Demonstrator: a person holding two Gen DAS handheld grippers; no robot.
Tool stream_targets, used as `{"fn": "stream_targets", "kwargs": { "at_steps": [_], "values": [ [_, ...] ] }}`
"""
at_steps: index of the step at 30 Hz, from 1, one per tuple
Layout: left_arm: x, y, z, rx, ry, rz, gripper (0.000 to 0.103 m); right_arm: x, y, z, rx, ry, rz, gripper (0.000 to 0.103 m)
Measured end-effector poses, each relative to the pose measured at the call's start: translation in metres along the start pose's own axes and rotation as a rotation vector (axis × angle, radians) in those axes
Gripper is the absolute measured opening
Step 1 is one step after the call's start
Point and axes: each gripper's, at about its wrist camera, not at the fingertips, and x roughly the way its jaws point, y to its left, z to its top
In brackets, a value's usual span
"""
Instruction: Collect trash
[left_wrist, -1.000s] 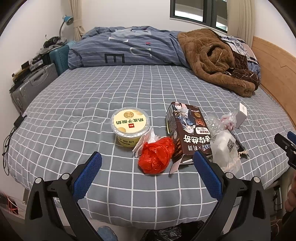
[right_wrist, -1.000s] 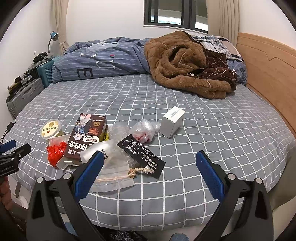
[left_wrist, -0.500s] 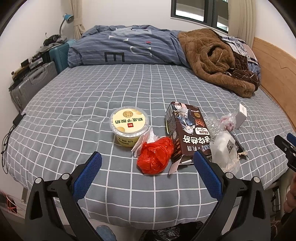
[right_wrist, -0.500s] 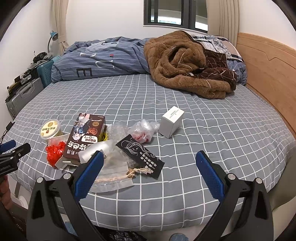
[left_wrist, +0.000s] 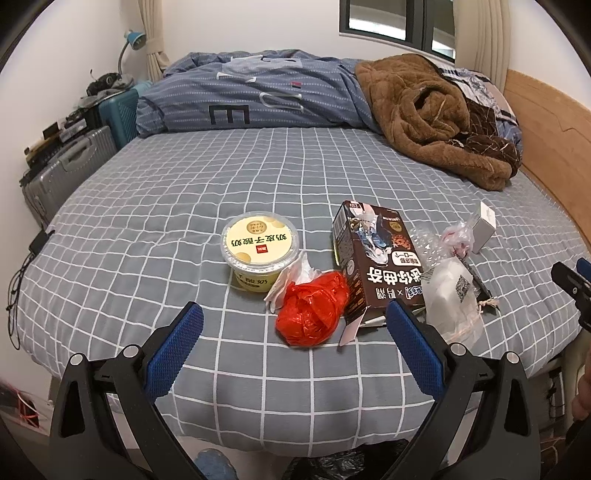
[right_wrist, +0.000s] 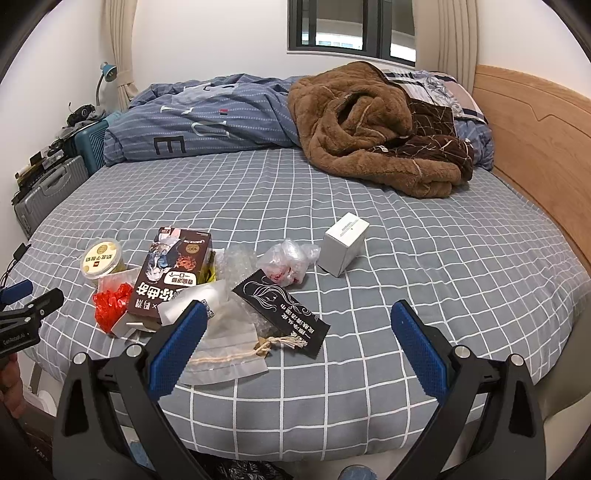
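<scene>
Both claws spread wide and empty, trash pile on the bed dead ahead; left claw looks nearest to the red bag.

Left wrist view: left claw (left_wrist: 293, 321) is released, holding nothing; red plastic bag (left_wrist: 313, 314) sits lower centre of frame, right between the finger lines, touching the brown snack box (left_wrist: 375, 264) on its right, with the yogurt cup (left_wrist: 259, 247) just up-left. Box long axis runs roughly away from the claw, tilted slightly. Right wrist view: right claw (right_wrist: 295, 325) is also released and empty; black sachet (right_wrist: 286, 314) lies centre frame between the fingers, long axis diagonal upper-left to lower-right, with a clear drawstring pouch (right_wrist: 225, 343) by the left finger and a white box (right_wrist: 343, 249) further up, apart from the pile. My read: each claw takes what's straight ahead.
</scene>
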Motion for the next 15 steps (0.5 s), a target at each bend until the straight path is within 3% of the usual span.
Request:
{"fn": "stream_targets", "kwargs": {
  "at_steps": [15],
  "values": [
    [0.0002,-0.0001,0.0003,-0.001,0.000,0.002,0.097,-0.0003,-0.0011,0.0010,0.002,0.001,-0.001,0.096]
  ]
}}
